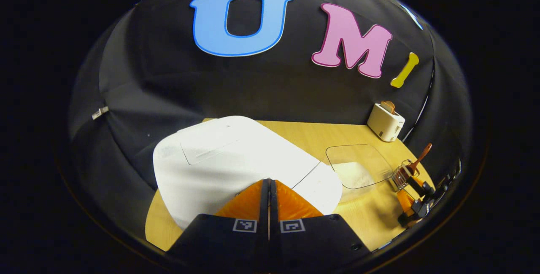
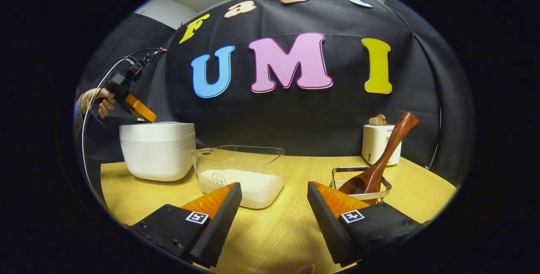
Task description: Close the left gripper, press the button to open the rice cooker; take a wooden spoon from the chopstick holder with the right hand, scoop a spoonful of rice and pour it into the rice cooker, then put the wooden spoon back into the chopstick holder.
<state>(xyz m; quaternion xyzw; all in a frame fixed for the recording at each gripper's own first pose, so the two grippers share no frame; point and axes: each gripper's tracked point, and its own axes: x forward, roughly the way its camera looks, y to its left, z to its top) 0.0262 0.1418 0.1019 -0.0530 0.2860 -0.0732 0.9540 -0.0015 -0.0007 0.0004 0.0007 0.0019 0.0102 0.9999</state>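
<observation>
Left gripper view: my left gripper (image 1: 269,187), fingers pressed together with nothing between them, points down at the front edge of the rice cooker (image 1: 219,160), whose lid is down. In the right gripper view my right gripper (image 2: 274,206) hangs low over the table (image 2: 274,240) with fingers spread wide and empty, facing the rice tub (image 2: 240,173) and the chopstick holder (image 2: 360,181). I count one rice cooker, one rice tub, one chopstick holder and one wooden spoon (image 2: 379,160). The spoon leans in the holder, bowl down, handle up. I judge it stiff, light and smooth, so I would grip mid-handle, where the fingers can close across it squarely. The wire holder looks light and may shift if tugged.
</observation>
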